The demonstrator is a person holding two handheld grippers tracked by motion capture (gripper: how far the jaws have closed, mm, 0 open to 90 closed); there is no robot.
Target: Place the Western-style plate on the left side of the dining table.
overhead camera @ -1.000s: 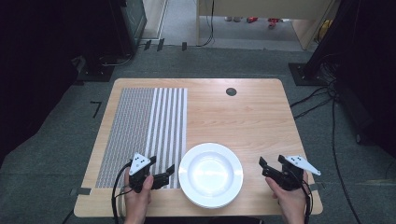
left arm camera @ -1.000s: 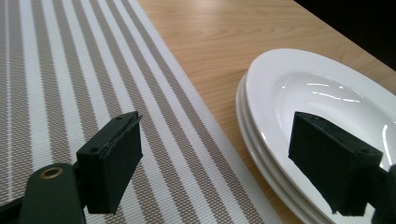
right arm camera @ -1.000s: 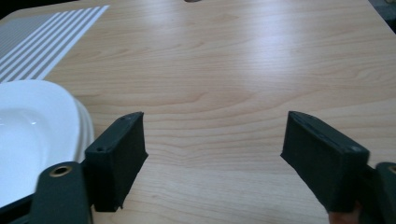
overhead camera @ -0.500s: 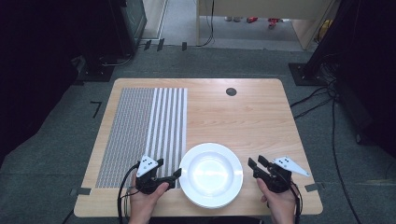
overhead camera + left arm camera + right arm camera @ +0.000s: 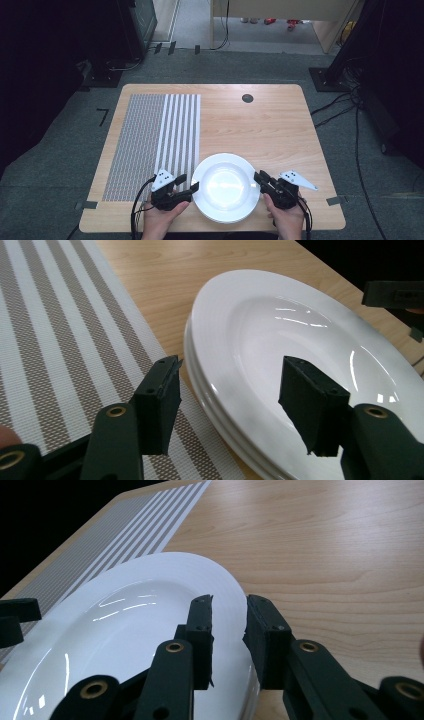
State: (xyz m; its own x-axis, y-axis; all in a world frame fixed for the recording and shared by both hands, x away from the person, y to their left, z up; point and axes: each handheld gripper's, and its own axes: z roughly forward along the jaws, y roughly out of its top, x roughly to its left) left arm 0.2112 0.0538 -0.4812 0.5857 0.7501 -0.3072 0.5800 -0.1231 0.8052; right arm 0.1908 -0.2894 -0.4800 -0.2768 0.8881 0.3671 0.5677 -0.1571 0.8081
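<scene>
Now, high view: white plates stacked at near edge of tabletop, beside striped mat; left tool and right tool flank rim. Left gripper view: jaws spread wide astride rim. Right gripper view: jaws parted narrowly over rim, not clamped.

Left gripper spread wide over the plate rim

Its two black jaws stand well apart, one above the striped placemat, the other above the white plates, stacked on the wooden table. The other gripper shows at the plates' far edge.
</scene>
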